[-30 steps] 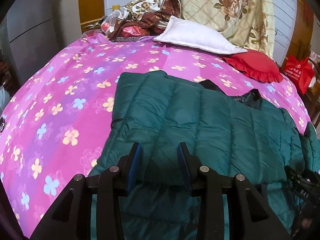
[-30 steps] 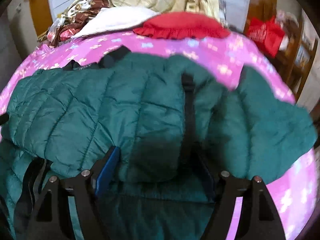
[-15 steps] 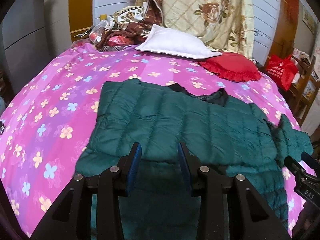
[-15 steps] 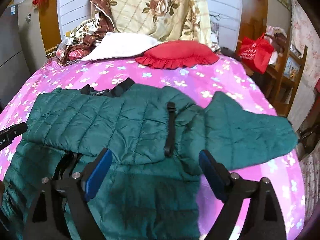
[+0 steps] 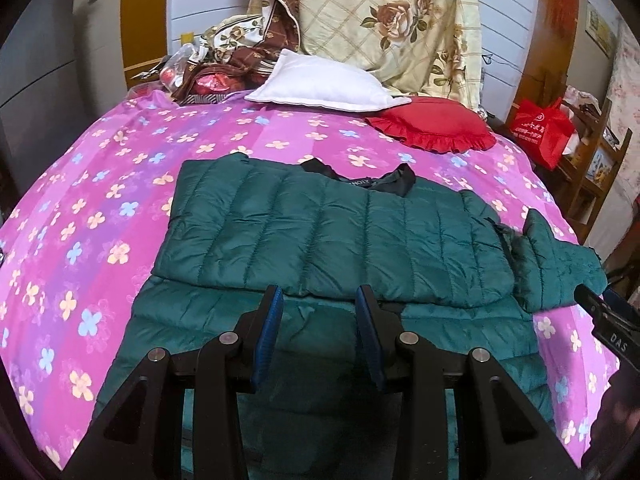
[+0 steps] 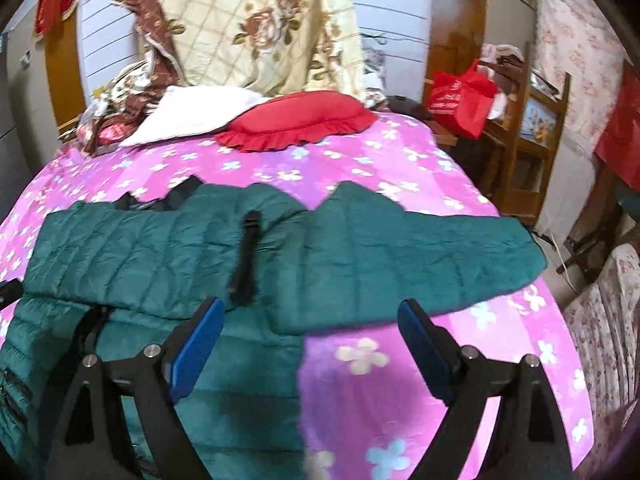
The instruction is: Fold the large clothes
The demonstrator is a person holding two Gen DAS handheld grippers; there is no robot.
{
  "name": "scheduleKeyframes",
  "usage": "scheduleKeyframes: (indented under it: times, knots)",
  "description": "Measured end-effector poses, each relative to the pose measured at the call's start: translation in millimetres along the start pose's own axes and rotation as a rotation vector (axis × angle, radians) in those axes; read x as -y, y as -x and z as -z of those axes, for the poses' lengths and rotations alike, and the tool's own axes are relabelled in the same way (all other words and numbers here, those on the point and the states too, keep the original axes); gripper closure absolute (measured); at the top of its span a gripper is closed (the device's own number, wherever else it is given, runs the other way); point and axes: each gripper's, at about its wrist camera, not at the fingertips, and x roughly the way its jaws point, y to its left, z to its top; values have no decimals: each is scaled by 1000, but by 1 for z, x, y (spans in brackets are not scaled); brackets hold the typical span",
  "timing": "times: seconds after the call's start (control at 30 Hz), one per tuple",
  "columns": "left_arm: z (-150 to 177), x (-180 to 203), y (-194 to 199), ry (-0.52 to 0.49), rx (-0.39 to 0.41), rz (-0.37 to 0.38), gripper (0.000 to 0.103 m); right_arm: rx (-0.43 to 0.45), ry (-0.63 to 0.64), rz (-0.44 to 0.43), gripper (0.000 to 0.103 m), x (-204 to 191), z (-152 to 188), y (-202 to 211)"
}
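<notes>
- The green jacket (image 5: 328, 232) lies across the pink flowered bed (image 5: 100, 208), its upper part doubled down over the lower part, black collar (image 5: 360, 174) toward the pillows.
- My left fingers (image 5: 319, 332) hover just above the near fold edge, parted a moderate way with nothing between them.
- My right fingers (image 6: 310, 344) are spread wide and hold nothing; they hang over the spot where the jacket's lower body meets bare bedspread.
- One sleeve (image 6: 420, 256) sticks out flat to the right, reaching the bed's edge. I judge that bringing it in over the body is the step in hand.
- To do it well, I would take the sleeve near its cuff end with my right fingers, pinching only the sleeve's layers and not the bedspread beneath.
- I would lift it just clear and carry it left, laying it flat along the body so that the fold falls at the shoulder seam.
- My left fingers could press down on the body near the black strap (image 6: 244, 260) so the slippery quilted fabric does not slide.
- The padding is puffy and likely to spring back, so I would smooth it before letting go.
- The red cushion (image 5: 432, 130) and white pillow (image 5: 324, 88) lie well apart from the jacket and should not get in the way.
</notes>
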Motion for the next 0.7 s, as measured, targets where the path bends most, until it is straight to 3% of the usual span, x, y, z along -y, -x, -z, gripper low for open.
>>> scheduleKeyframes:
  times: [0.37, 0.7]
  knots:
    - [-3, 10, -1, -6, 9, 7, 84, -24, -128, 111, 12, 79, -2, -27]
    - [-11, 3, -29, 27, -13, 1, 84, -55, -188, 154, 12, 118, -6, -56]
